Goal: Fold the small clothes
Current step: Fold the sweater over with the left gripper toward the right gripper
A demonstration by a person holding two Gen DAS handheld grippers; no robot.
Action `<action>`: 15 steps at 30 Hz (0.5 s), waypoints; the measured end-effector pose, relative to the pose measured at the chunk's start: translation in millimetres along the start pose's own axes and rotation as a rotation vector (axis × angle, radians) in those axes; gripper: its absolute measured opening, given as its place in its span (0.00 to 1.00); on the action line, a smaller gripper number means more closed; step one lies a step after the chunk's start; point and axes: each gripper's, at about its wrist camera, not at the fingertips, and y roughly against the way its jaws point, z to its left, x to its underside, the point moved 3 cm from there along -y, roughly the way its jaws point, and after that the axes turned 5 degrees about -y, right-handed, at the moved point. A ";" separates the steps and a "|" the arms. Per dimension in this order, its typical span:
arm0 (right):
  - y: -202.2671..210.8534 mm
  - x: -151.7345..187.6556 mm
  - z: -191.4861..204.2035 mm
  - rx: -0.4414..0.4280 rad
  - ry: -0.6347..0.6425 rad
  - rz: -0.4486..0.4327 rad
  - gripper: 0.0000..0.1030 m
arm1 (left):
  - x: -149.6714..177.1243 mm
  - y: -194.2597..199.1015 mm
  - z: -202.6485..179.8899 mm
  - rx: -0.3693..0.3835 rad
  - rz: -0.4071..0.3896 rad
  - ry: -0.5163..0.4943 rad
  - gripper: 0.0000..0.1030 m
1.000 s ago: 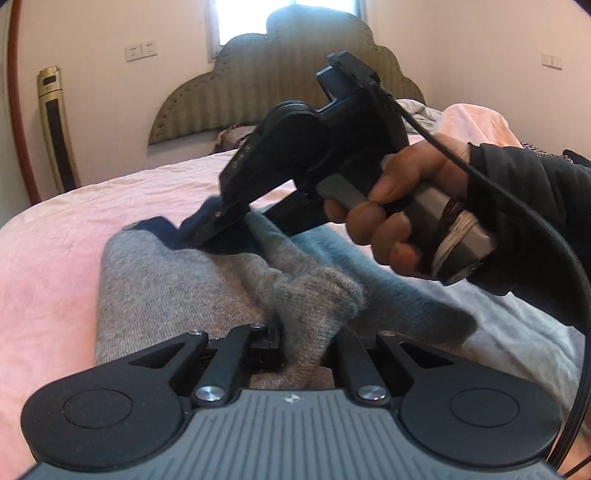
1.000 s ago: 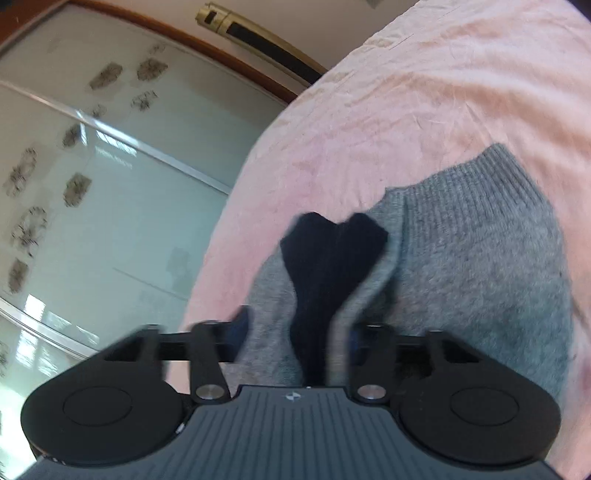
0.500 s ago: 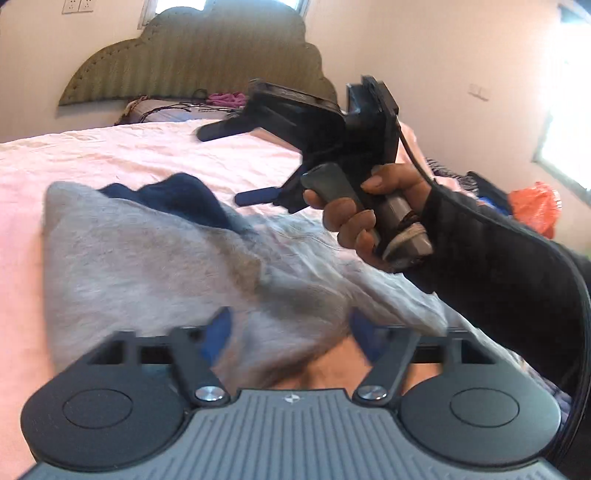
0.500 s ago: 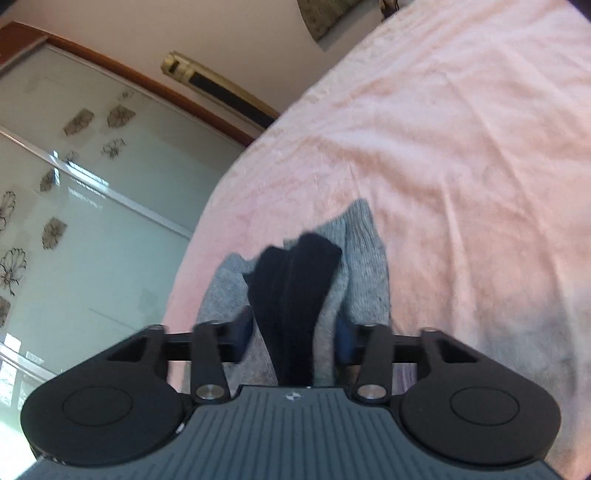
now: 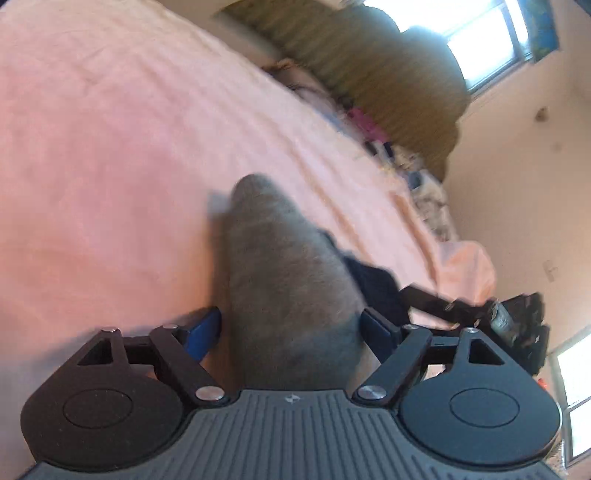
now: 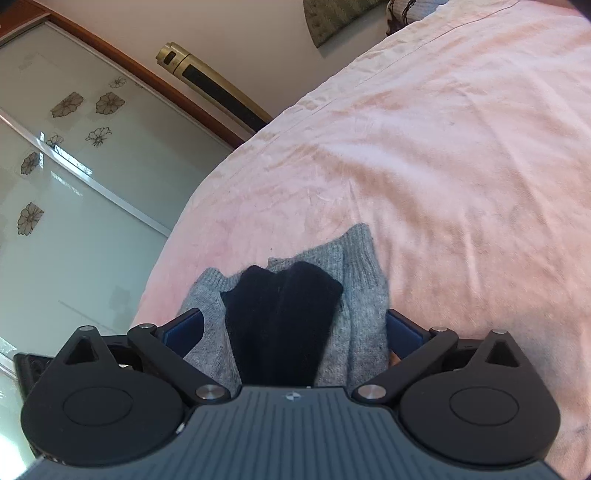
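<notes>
The grey knitted garment (image 6: 354,295) lay bunched on the pink bedspread (image 6: 443,147), near the rounded edge of the bed, with its dark navy part (image 6: 280,317) folded into a ridge along the middle. In the right wrist view the knit ran between the two blue pads (image 6: 399,328) of the right claw (image 6: 291,328), whose jaws were opening and already stood wide; neither pad pressed on the cloth (a sliver of gap showed at each side).

In the left wrist view, which was blurred and tilted, the same grey garment (image 5: 284,280) stretched away from the camera as a long tapering mound, its far end rounded on the bedspread (image 5: 110,147). The left claw (image 5: 291,328) straddled the near end of it with its pads apart: the left pad stood clear of the knit, while the right pad (image 5: 376,328) lay close against the cloth's edge, and whether it touched I could not tell. Its jaws were closing slightly. A strip of the navy part (image 5: 373,284) peeked out at the garment's right side.

Beyond that, the right claw's black body (image 5: 480,314) showed at the right edge. Further off stood a padded, scalloped headboard (image 5: 388,74) with small blurred items at its foot, and a bright window (image 5: 487,33). The right view showed frosted sliding doors with flower patterns (image 6: 74,166) and a tall gold-coloured appliance (image 6: 214,85) against the wall.
</notes>
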 end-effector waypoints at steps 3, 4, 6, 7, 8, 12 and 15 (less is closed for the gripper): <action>1.3 2.5 0.5 0.022 0.032 0.006 0.72 | -3.3 -17.5 -8.1 -0.066 0.045 -0.019 0.30; -0.5 2.2 -3.3 0.039 0.010 0.017 0.29 | -3.3 -15.1 -12.9 -0.080 0.035 -0.055 0.27; 0.6 3.1 -5.9 0.024 -0.010 0.001 0.28 | -1.0 -5.4 -31.0 -0.130 -0.009 -0.175 0.23; 1.8 4.3 -1.0 0.029 0.012 -0.009 0.28 | -0.9 0.7 -39.9 -0.151 -0.036 -0.238 0.22; 3.3 4.7 5.7 0.021 0.027 -0.025 0.28 | -5.1 6.3 -45.4 -0.159 -0.052 -0.275 0.22; 1.4 -12.1 29.0 -0.073 0.034 -0.083 0.27 | -41.1 13.8 -47.9 -0.227 -0.105 -0.340 0.23; -22.8 -37.0 25.8 -0.126 -0.052 -0.088 0.28 | -63.7 -6.9 -25.4 -0.333 -0.072 -0.331 0.28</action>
